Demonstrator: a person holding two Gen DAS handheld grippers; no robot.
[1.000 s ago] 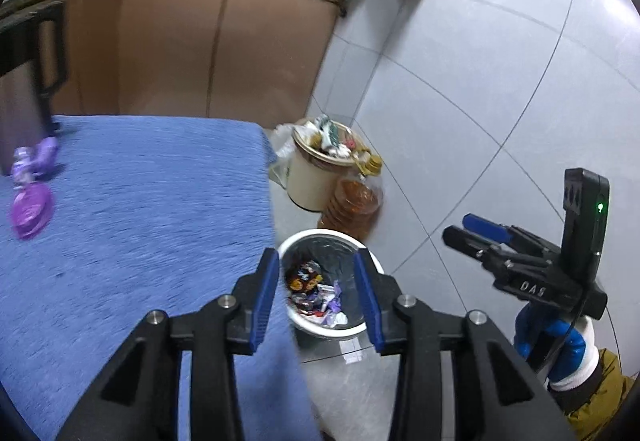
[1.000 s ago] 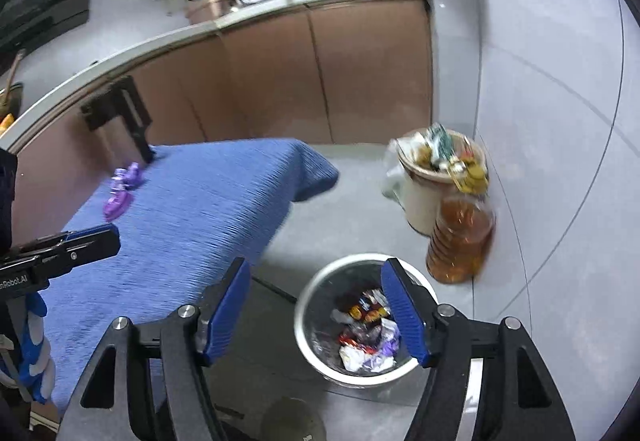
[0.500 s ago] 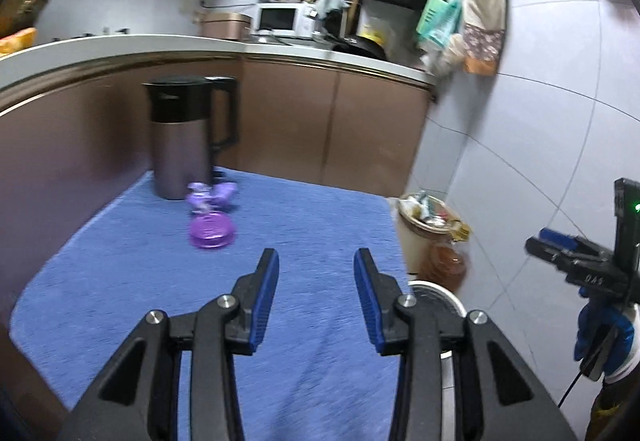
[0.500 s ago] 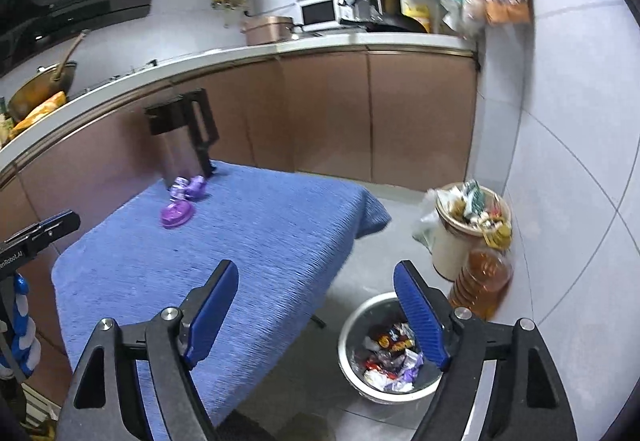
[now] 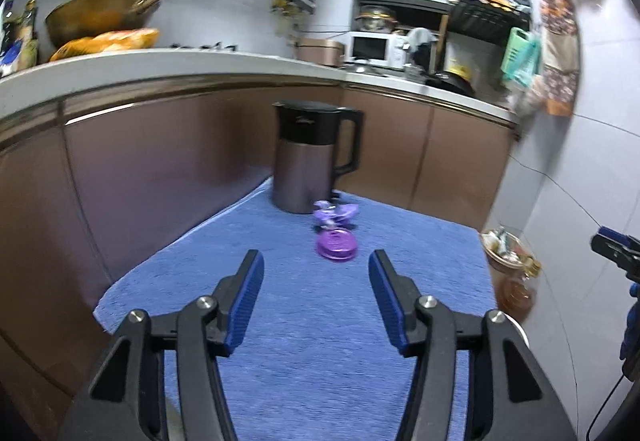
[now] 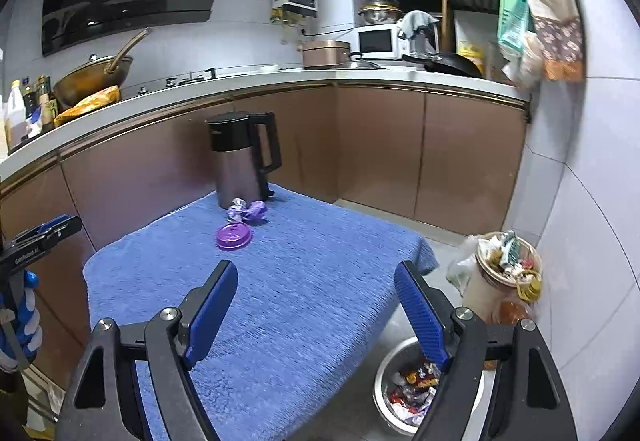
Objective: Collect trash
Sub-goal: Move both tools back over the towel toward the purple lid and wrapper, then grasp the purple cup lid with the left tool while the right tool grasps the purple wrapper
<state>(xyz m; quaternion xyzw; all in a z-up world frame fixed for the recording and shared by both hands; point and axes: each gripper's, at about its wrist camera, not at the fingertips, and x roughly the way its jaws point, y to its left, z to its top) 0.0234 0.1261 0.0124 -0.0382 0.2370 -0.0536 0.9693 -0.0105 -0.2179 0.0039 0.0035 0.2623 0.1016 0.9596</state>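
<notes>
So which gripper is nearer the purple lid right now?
Left, as far as I can judge. The left gripper hovers open just short of the purple lid, roughly lined up with it. The right gripper sits farther back, with the lid off to its left.

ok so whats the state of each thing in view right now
left gripper: open, empty
right gripper: open, empty
kettle: upright, lid shut
purple lid: lying flat on the blue cloth
purple wrapper: crumpled, beside the kettle
metal bin: on the floor, holding wrappers
beige bin: heaped full
</notes>
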